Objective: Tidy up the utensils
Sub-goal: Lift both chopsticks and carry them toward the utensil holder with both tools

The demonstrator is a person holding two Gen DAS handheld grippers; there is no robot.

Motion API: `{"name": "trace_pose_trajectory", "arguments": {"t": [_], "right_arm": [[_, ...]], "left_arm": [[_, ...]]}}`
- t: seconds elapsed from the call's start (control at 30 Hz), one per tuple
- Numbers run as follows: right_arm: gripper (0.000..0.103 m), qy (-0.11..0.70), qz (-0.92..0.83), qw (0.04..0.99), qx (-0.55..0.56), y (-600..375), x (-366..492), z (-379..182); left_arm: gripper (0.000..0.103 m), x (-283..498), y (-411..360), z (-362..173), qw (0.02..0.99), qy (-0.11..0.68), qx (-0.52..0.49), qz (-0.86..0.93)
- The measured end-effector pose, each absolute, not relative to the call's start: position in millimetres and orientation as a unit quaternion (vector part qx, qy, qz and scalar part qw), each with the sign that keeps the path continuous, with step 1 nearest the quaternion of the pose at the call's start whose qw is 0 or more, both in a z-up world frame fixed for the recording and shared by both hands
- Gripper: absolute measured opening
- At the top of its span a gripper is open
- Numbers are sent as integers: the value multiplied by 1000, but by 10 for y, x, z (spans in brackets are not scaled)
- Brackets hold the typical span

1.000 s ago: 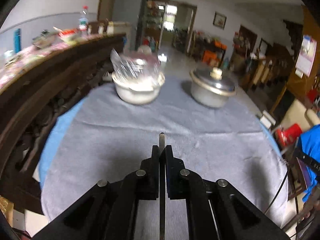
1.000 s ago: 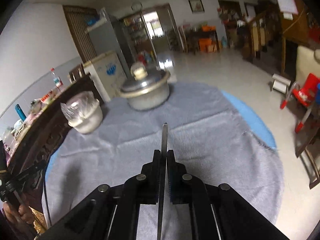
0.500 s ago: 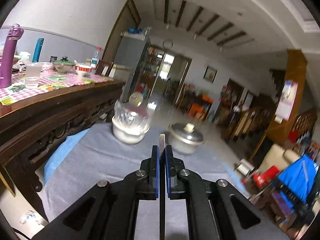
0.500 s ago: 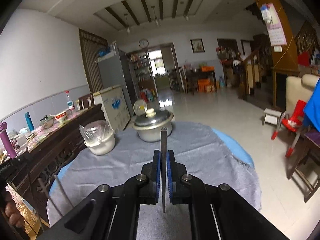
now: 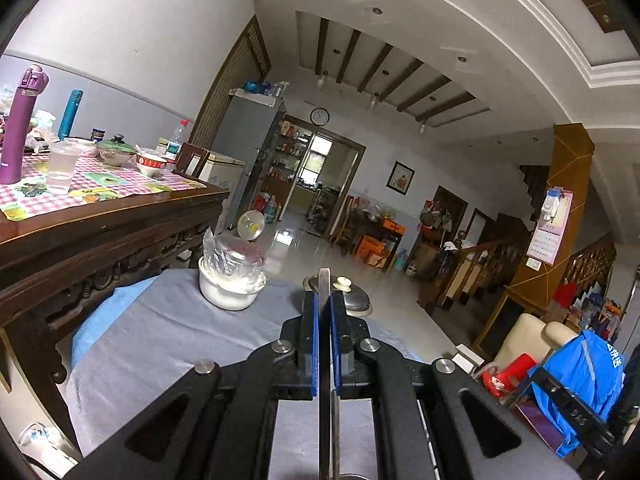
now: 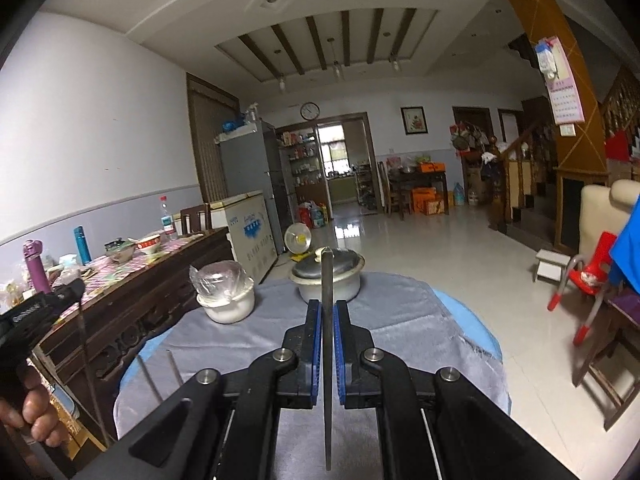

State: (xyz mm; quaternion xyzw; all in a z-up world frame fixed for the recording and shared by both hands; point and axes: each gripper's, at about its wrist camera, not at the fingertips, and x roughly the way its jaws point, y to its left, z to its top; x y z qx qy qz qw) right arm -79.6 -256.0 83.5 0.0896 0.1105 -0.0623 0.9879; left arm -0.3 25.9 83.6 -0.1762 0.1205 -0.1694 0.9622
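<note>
My left gripper [image 5: 324, 300] is shut on a thin flat metal utensil [image 5: 325, 280]. It is seen edge-on, and its tip pokes out just past the blue pads. My right gripper [image 6: 328, 306] is shut on a similar thin metal utensil [image 6: 327, 276], whose rounded end sticks up well beyond the fingertips. What kind of utensil each one is stays hidden. Both grippers hang above the near part of a round table under a grey cloth [image 6: 400, 320], pointing almost level. In the right wrist view a hand [image 6: 36, 412] holds the left gripper's body at the far left.
A white bowl under plastic wrap [image 5: 230, 286] [image 6: 226, 300] and a lidded metal pot [image 6: 340, 282] [image 5: 356, 300] stand at the table's far side. A dark wooden sideboard [image 5: 100, 236] with bottles and bowls runs along the left. A red chair [image 6: 588, 280] stands at the right.
Both grippers have risen and tilted up from looking down at the cloth to nearly level, keeping their utensils. The bowl and pot now sit lower and smaller in view.
</note>
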Motion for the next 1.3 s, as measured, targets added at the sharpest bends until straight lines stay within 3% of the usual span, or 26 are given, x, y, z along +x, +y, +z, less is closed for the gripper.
{"name": "trace_pose_trajectory", "arguments": {"t": [0.47,1.3], "right_arm": [[7,75,-25,995,68,-2346,-1030,1167],[7,67,43,994,75,-2042,-959,1215]], "left_arm": [[5,-110,126,898,967,87,-183,-155],[6,25,-253,865,977,78,-142,-140]]}}
